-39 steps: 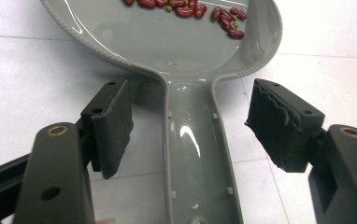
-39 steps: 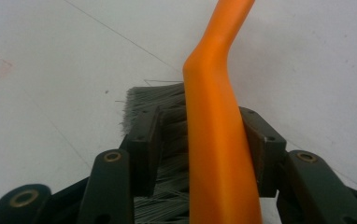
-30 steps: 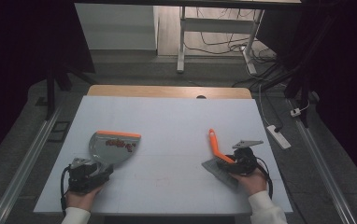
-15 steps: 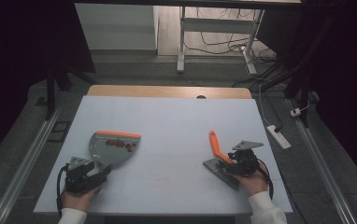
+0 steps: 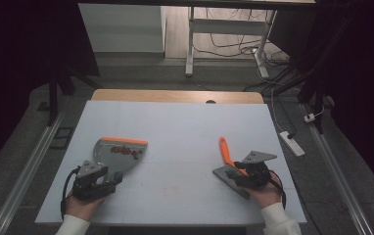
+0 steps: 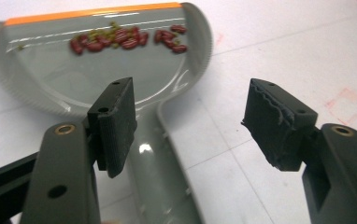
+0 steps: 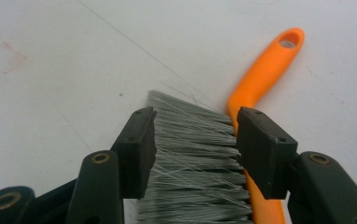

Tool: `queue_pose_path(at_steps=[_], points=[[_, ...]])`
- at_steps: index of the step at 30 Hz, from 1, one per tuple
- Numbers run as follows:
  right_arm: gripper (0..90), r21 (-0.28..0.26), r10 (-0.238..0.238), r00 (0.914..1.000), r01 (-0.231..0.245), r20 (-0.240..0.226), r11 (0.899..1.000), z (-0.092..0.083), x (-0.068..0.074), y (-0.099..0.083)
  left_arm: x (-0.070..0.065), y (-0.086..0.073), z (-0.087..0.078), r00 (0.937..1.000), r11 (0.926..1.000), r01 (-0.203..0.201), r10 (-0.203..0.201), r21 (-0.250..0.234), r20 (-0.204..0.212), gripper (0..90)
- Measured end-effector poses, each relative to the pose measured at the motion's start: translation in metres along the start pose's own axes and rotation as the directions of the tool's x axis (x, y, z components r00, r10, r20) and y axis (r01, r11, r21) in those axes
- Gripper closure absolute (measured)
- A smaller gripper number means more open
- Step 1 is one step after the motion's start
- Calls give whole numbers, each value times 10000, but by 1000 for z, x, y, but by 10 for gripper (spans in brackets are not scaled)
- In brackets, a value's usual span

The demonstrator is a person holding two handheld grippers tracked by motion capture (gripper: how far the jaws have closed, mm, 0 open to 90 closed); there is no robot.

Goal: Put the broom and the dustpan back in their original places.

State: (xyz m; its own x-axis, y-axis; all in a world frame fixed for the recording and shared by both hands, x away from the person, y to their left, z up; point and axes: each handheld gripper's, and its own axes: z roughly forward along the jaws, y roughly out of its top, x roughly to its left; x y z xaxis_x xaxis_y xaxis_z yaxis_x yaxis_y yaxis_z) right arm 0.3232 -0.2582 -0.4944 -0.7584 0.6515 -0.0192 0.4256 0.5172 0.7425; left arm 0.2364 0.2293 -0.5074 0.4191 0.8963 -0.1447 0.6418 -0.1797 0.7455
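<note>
A grey dustpan (image 5: 119, 152) with an orange lip lies at the left of the white table; red beans (image 6: 125, 39) and small green bits sit near its lip. My left gripper (image 5: 107, 170) is at its handle (image 6: 167, 177). The handle runs between the jaws (image 6: 195, 121), close to the left pad; the jaws have just been closing and stand open. At the right lies an orange-handled brush (image 5: 225, 152) with grey bristles (image 7: 195, 154). My right gripper (image 5: 235, 171) straddles the brush head (image 7: 195, 149); its jaws have just been closing a little and stand open.
The white table (image 5: 185, 127) has a wooden strip along its far edge. On the floor are a power strip (image 5: 291, 143) to the right, metal rails on both sides, and desk legs with cables beyond the table.
</note>
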Motion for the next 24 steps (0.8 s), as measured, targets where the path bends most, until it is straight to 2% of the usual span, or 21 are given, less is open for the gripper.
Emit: queue_pose_path(at_steps=[2,8,12,16,20,24], points=[[469,-54,-70,9999,69,-149,10000,0,2,0,1,4,5,9993,9994,-319,317,104,198,351],[470,-252,-186,9989,175,-439,9995,0,10,0,4,13,15,9950,9962,-803,782,323,620,349],[472,-227,-416,9975,404,-576,9989,3,16,0,2,13,19,9903,9930,-1101,1059,428,902,348],[472,-201,-520,9962,507,-695,9985,6,21,0,-2,11,16,9835,9881,-1485,1434,393,1104,349],[472,-293,-437,9959,415,-788,9987,6,21,-1,-4,8,15,9807,9865,-1593,1536,388,1212,349],[472,-369,-420,9959,392,-804,9986,5,20,-2,-5,7,15,9805,9863,-1600,1540,406,1219,349]])
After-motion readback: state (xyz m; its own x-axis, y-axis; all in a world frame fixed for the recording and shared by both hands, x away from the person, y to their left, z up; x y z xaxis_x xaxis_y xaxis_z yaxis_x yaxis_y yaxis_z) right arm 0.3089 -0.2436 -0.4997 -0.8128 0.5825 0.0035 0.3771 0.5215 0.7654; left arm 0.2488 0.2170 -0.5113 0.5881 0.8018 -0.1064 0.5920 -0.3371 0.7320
